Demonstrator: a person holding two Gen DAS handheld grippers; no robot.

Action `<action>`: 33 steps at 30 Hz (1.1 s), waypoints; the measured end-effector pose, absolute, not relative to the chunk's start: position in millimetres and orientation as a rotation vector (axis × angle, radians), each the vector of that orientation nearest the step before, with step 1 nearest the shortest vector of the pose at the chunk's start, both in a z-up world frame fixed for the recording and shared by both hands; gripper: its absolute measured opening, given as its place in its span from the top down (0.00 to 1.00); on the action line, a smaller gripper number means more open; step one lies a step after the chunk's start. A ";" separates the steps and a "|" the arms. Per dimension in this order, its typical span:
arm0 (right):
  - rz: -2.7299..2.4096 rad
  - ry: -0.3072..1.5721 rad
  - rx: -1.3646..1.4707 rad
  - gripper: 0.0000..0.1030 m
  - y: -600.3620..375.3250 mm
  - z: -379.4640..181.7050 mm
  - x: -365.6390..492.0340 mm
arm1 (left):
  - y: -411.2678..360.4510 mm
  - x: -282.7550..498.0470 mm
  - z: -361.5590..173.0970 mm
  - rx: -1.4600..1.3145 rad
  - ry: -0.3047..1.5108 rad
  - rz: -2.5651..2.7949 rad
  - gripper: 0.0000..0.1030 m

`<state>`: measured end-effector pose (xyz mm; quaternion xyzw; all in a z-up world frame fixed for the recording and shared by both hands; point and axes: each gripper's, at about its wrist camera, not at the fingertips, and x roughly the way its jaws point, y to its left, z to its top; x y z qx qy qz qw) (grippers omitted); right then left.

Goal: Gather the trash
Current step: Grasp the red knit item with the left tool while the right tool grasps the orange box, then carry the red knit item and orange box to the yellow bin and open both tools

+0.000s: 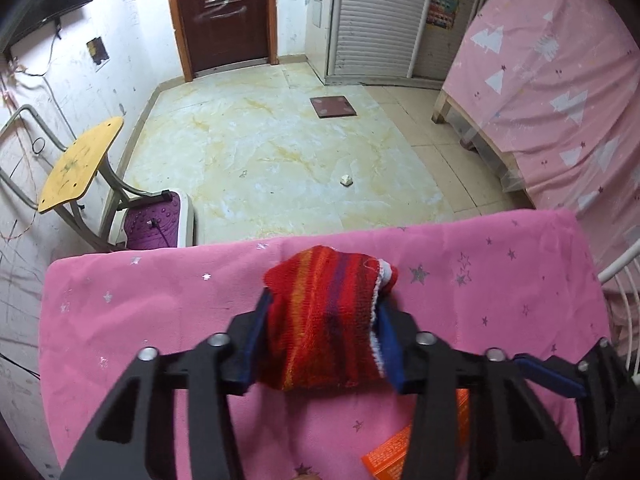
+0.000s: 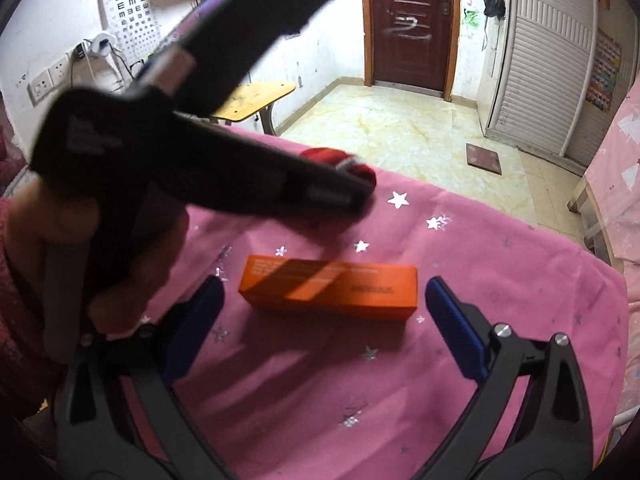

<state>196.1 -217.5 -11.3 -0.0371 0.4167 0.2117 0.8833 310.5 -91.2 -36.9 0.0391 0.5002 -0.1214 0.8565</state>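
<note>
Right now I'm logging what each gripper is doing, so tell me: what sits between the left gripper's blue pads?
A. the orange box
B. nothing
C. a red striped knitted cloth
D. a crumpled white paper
C: in the left wrist view the left gripper has its blue pads pressed against both sides of the red striped knitted cloth, while the orange box lies apart on the pink tablecloth.

Both grippers, the left gripper (image 1: 324,312) and the right gripper (image 2: 320,312), have matte black frames, blue ribbed pads and silver round screw heads; a dark red knitted sleeve (image 2: 16,304) shows at nine o'clock.
</note>
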 end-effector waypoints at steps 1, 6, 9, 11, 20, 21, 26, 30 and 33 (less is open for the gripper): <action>0.442 0.870 -0.081 0.06 -216.6 -11.6 196.4 | -89.6 310.3 -36.6 0.076 1.050 -0.252 0.66; 0.436 0.891 -0.111 0.06 -212.7 -14.3 203.3 | -84.4 306.5 -31.7 0.063 1.042 -0.246 0.74; 0.425 0.911 -0.128 0.06 -210.1 -18.3 207.3 | -85.2 304.9 -31.2 0.066 1.041 -0.243 0.76; 0.414 0.905 -0.125 0.07 -210.8 -17.3 207.2 | -84.3 304.7 -29.0 0.063 1.039 -0.239 0.76; 0.390 0.846 -0.082 0.14 -225.2 -3.2 196.4 | -78.8 284.1 -5.1 0.043 1.003 -0.213 0.76; 0.388 0.836 -0.070 0.14 -227.5 0.1 194.0 | -79.2 279.4 -0.8 0.046 0.995 -0.208 0.76; 0.360 0.772 -0.018 0.14 -243.6 16.6 174.4 | -81.1 259.0 22.9 0.047 0.950 -0.193 0.76; 0.327 0.705 0.039 0.13 -266.3 35.3 153.9 | -88.2 239.8 44.9 0.053 0.909 -0.200 0.76; 0.294 0.657 0.072 0.13 -282.9 48.4 136.3 | -97.8 224.8 57.2 0.062 0.882 -0.214 0.76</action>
